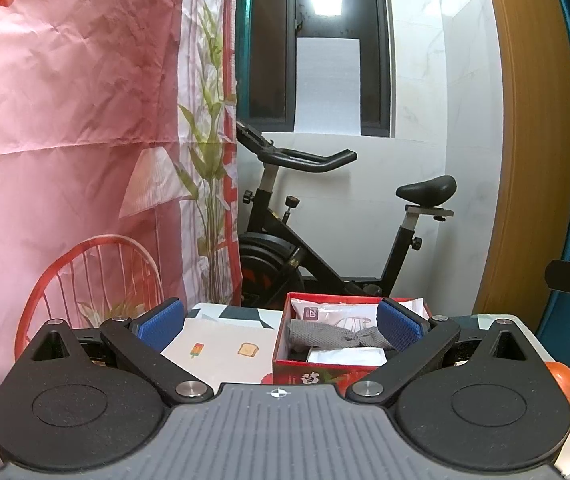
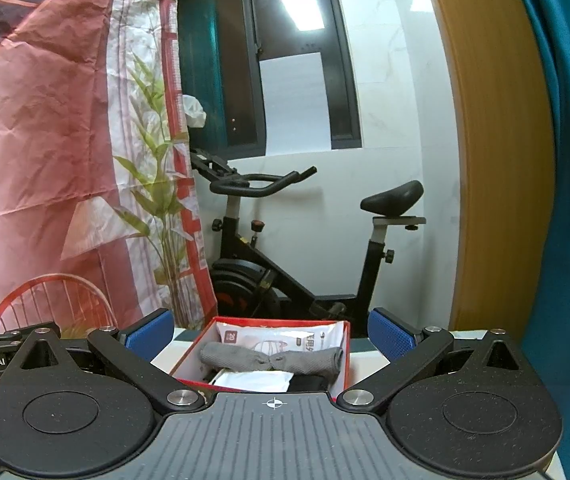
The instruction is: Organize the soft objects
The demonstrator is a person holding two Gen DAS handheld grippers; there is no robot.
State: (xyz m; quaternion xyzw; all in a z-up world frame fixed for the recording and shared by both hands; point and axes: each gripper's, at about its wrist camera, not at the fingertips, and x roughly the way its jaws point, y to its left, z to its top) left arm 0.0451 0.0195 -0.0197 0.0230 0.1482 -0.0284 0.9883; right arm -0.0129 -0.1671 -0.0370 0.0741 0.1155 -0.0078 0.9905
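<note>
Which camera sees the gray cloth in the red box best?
The right wrist view: the gray cloth lies whole across the red box. In the left wrist view a blue finger pad hides its right end.

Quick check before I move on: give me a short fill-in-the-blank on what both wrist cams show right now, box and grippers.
1. The grey cloth lies inside the ____ box.
2. Both the left gripper and the right gripper are ____ and hold nothing.
3. Behind the table stands a black exercise ____.
4. The pads on the gripper fingers are ____ in colour.

Missing words: red; open; bike; blue
</note>
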